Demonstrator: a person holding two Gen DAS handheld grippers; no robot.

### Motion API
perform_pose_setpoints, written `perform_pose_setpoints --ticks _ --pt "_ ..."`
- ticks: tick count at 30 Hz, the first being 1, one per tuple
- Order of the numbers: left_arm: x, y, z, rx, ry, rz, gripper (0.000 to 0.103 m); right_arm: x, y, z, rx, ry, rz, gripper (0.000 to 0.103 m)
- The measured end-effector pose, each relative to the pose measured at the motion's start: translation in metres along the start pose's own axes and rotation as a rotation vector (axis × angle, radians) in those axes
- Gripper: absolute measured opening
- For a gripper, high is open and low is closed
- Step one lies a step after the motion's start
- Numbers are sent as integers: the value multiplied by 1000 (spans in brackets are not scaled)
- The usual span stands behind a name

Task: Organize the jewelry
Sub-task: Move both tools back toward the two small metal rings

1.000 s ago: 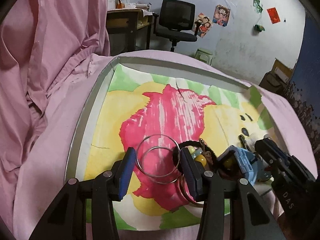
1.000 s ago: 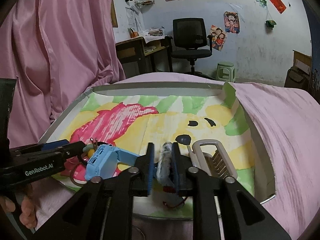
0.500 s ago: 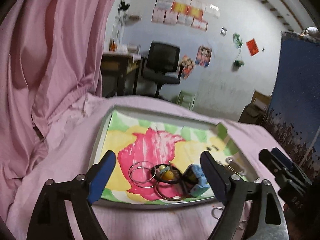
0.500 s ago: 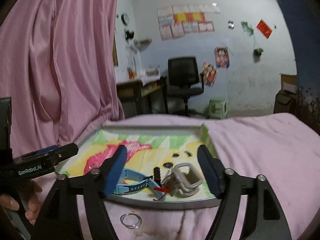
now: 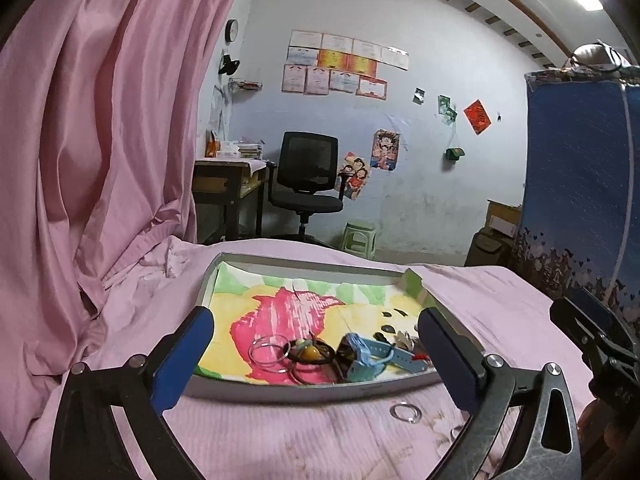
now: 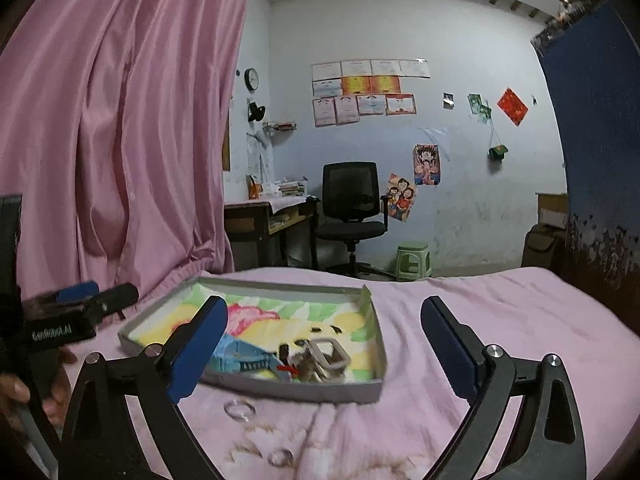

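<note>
**Holding both grippers wide open over the pink bed**

Looking through my left gripper (image 5: pixel 314 354), I see its two blue pads spread far apart with nothing between them. My right gripper (image 6: pixel 324 338) is spread wide too, and it holds nothing.

The tray (image 5: pixel 304 390) sits on the pink sheet (image 5: pixel 260 432), just past my grippers. It has a bright drawing inside, pink, yellow and green. The jewelry lies at the near side of the tray. Two thin clear bangles (image 5: pixel 269 354) lie on the pink part, on the left. Just right of them is a dark bracelet with a yellow bead (image 5: pixel 310 350). Next to that is a blue watch (image 5: pixel 366 354). In the right view a pale hair clip (image 6: pixel 326 354) rests near the tray's near right corner, beside the watch strap.

Not all of it is in the tray. A small clear ring (image 6: pixel 239 409) lies on the sheet just in front of the tray. Another small ring (image 6: pixel 281 457) lies nearer to me.

Far behind the bed I see a black chair (image 6: pixel 352 204), a desk (image 6: pixel 264 216) and a green stool (image 6: pixel 414 260).
</note>
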State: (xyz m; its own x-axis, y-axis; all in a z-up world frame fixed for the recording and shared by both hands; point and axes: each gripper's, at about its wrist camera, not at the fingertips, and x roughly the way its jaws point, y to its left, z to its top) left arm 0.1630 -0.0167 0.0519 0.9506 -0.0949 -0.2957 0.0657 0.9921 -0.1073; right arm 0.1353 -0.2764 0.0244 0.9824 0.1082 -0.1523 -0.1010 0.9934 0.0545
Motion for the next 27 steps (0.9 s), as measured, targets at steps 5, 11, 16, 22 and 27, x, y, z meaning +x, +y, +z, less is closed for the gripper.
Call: perform_pose_setpoints --ticks 5,11,16,22,27 --pt "-6 -4 -10 23 20 -14 103 -15 -4 -12 -46 44 7 95" --pt "-4 -8 -15 48 71 -43 103 -14 -11 -23 -51 130 25 95" --pt "5 -14 -20 64 137 -67 103 -8 -11 -33 -69 200 63 95" --pt "16 -20 -27 91 214 -90 103 0 -2 -40 -106 263 109 78" --pt "25 -26 -30 116 272 -125 100 9 5 -49 -133 328 157 65"
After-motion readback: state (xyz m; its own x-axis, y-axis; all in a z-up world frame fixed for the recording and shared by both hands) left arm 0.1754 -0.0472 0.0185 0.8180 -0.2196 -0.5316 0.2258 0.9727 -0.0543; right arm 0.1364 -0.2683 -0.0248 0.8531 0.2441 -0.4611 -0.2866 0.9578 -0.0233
